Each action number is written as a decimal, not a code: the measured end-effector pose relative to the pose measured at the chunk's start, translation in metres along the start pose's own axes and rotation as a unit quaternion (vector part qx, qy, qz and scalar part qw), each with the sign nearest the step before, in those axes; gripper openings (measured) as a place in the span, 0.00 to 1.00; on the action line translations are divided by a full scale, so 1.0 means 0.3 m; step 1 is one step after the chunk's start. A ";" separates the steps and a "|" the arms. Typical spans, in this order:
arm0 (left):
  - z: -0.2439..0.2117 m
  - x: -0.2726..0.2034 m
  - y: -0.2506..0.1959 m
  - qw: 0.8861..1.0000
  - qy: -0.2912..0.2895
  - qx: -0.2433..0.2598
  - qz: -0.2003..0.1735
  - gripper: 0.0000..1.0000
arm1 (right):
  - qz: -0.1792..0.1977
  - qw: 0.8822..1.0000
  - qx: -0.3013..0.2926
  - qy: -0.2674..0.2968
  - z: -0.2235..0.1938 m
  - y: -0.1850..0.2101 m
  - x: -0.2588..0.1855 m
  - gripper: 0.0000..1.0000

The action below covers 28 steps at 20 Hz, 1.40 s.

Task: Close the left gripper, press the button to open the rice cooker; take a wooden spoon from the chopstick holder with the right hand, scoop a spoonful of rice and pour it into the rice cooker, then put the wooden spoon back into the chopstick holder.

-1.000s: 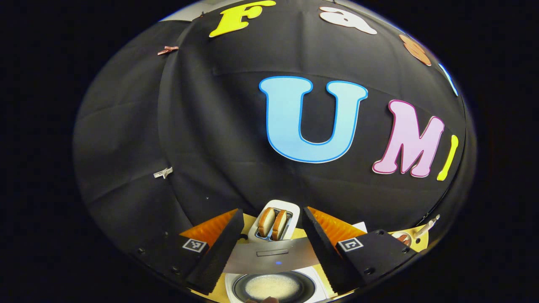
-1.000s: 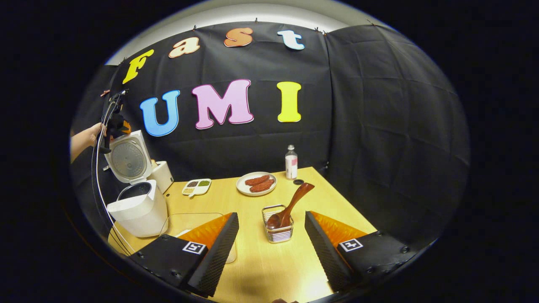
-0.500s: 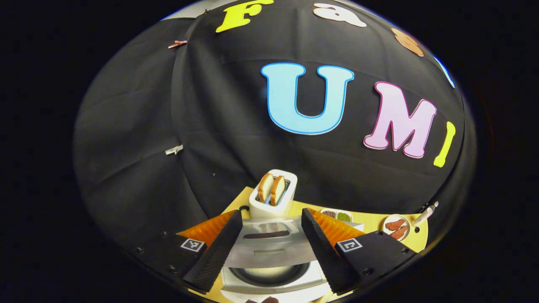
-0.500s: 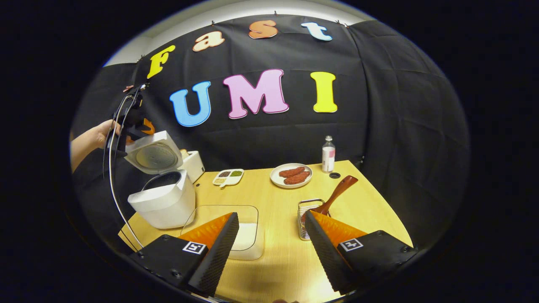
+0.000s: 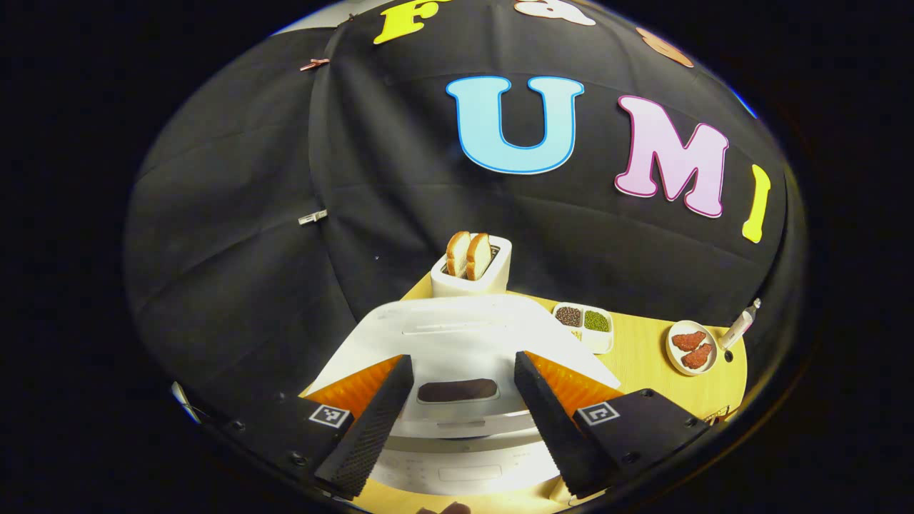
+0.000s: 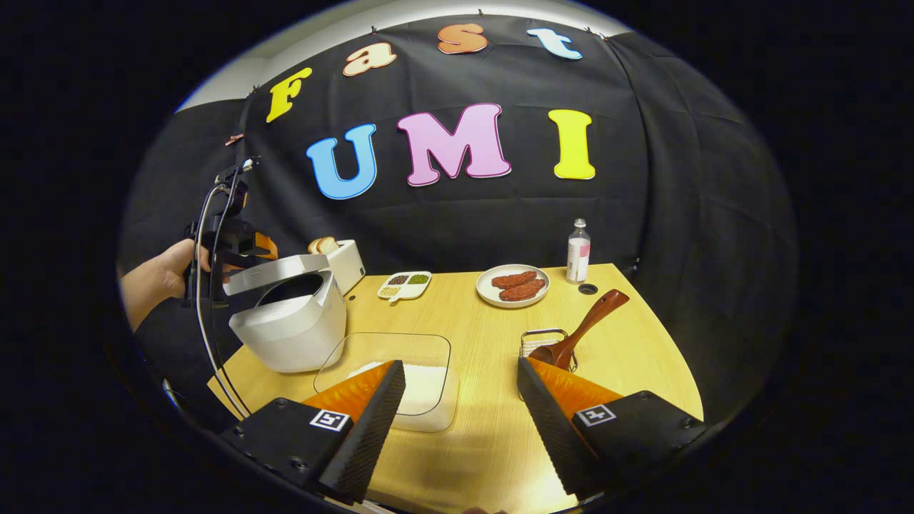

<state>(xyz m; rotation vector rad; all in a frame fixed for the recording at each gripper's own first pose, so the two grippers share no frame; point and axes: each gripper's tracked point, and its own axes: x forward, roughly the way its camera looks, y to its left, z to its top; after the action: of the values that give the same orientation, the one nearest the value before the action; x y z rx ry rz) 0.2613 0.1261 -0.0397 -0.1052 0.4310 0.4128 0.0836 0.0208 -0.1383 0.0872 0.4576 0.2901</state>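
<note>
The left gripper [image 5: 460,407] is hovering spread over the rice cooker [image 6: 289,325], whose lid [image 5: 457,335] is tilting nearly shut. The right gripper [image 6: 460,414] is hanging spread and empty above the tabletop [image 6: 493,335], near the wooden spoon [image 6: 582,330] leaning in the chopstick holder [image 6: 543,341]. Risk: fingers catching the lid could shove the cooker. The right gripper view is showing the spoon and rice container [image 6: 400,371]; the left gripper view is showing the lid's top.

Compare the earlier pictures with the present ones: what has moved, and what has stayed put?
The rice cooker lid has swung down from upright to nearly shut, with the left gripper following it down. The right gripper, open, has drawn back from the chopstick holder. The wooden spoon remains in the holder; the plate and bottle are unmoved.
</note>
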 end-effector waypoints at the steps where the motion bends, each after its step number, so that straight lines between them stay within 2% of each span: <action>1: -0.037 0.010 -0.003 1.000 0.006 0.002 -0.001 1.00 | 0.001 1.000 -0.001 0.002 -0.003 -0.003 0.000 0.99; 7: -0.207 0.063 -0.012 0.999 0.035 0.008 0.000 1.00 | 0.002 1.000 -0.001 0.010 -0.015 -0.019 0.001 0.99; 16: -0.204 0.053 -0.026 0.999 0.030 0.014 -0.019 1.00 | -0.012 1.000 0.003 0.007 -0.006 -0.064 0.004 0.99; 18: -0.182 -0.013 -0.061 0.999 0.012 0.004 -0.039 1.00 | -0.013 1.000 0.001 -0.001 0.027 -0.070 0.016 0.99; 20: -0.115 -0.118 -0.099 0.998 -0.034 0.013 -0.058 0.98 | -0.014 1.000 -0.004 -0.014 0.083 -0.080 0.027 0.99; 22: -0.010 -0.269 -0.114 0.992 -0.098 0.044 -0.069 0.98 | -0.012 0.999 -0.008 -0.033 0.158 -0.080 0.037 0.99; 24: 0.049 -0.423 -0.163 0.983 -0.151 0.051 -0.091 0.98 | -0.015 0.998 -0.021 -0.061 0.259 -0.091 0.031 0.99; 28: -0.063 -0.660 -0.281 0.978 -0.149 -0.015 -0.144 0.97 | 0.002 0.992 -0.042 -0.122 0.429 -0.070 -0.015 0.99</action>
<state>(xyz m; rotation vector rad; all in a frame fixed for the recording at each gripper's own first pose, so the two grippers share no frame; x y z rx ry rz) 0.1248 -0.0267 0.0288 -0.1314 0.1105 0.1454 0.1427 -0.0030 -0.0243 0.0406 0.2030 0.2979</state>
